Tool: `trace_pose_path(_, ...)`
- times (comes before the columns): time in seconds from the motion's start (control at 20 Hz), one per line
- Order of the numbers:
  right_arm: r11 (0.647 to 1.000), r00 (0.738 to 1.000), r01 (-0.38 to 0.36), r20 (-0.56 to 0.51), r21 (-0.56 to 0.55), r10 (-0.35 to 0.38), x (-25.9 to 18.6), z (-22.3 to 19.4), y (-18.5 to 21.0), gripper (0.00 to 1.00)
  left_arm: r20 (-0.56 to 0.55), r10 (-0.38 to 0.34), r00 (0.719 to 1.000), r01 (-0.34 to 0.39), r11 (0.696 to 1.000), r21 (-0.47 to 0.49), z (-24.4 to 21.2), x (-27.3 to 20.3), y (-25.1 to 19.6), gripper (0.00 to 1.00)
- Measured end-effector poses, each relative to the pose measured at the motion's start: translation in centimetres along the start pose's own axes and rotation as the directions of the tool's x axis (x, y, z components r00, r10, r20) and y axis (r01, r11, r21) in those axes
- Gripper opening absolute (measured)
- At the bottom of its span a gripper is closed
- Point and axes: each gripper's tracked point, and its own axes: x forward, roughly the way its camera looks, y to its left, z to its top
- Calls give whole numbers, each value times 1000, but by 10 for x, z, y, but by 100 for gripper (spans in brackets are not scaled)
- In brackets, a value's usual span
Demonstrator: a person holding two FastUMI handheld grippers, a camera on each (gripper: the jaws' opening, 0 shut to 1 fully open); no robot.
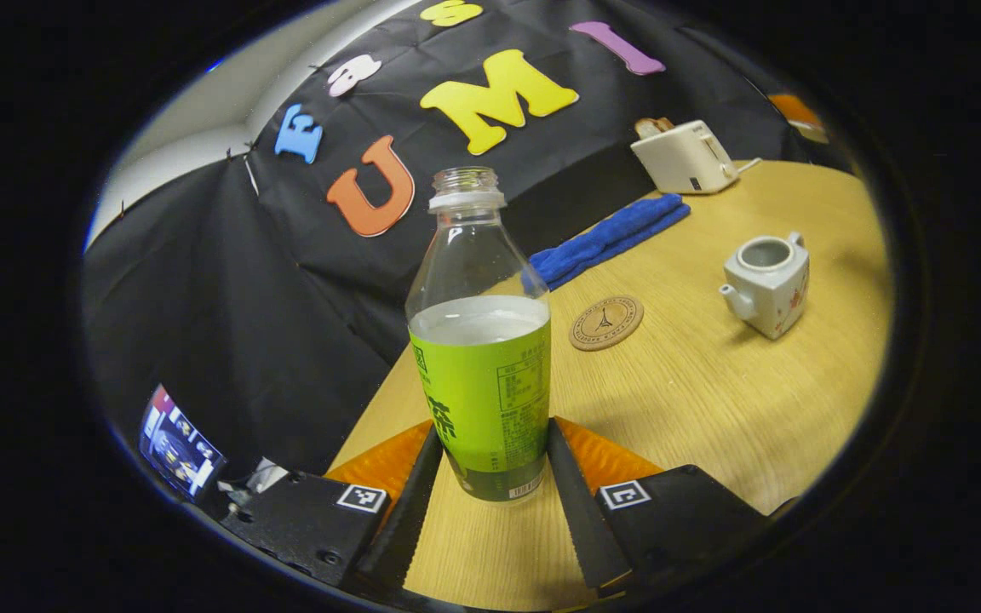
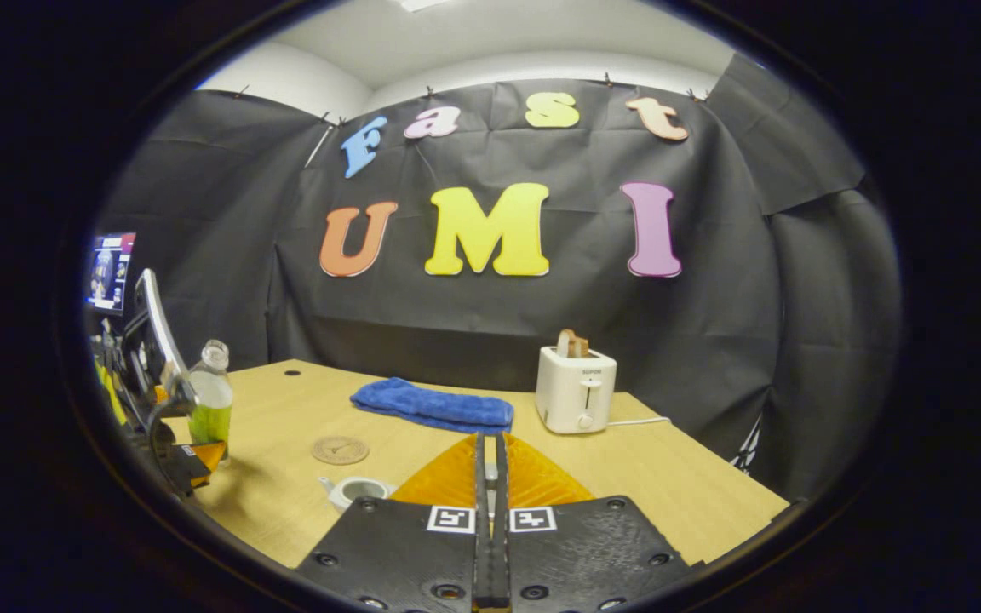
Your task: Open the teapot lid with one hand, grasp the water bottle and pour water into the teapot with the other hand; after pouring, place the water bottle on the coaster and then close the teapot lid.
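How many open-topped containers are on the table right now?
2: the uncapped water bottle between the left gripper's fingers, and the lidless teapot beyond the coaster.

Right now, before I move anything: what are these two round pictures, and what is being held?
A person holds two grippers, each carrying a camera that looks along its own two fingers. In the left gripper view, the left gripper has both fingers pressed on a capless, part-full bottle. On the table are a coaster, a lidless teapot, a blue cloth and a toaster. In the right gripper view, the right gripper is shut; whether it holds the lid is hidden.
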Motion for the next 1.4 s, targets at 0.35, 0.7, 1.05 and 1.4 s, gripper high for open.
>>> trace_pose_path(0.35,999,999,46,-1,5,-46,4,0,-26,0,60,42,997,-59,943,327,28,-11,-5,76)
trace_pose_path(0.7,999,998,50,-28,8,-50,7,-4,-33,0,101,94,990,-137,718,682,50,-10,-3,75)
trace_pose_path(1.05,999,999,42,-25,13,-41,7,-3,-34,0,89,89,992,-121,484,867,55,-13,-12,75)
trace_pose_path(1.4,998,998,57,-24,3,-57,8,-2,-42,0,123,119,985,-154,311,938,82,-21,-23,75)
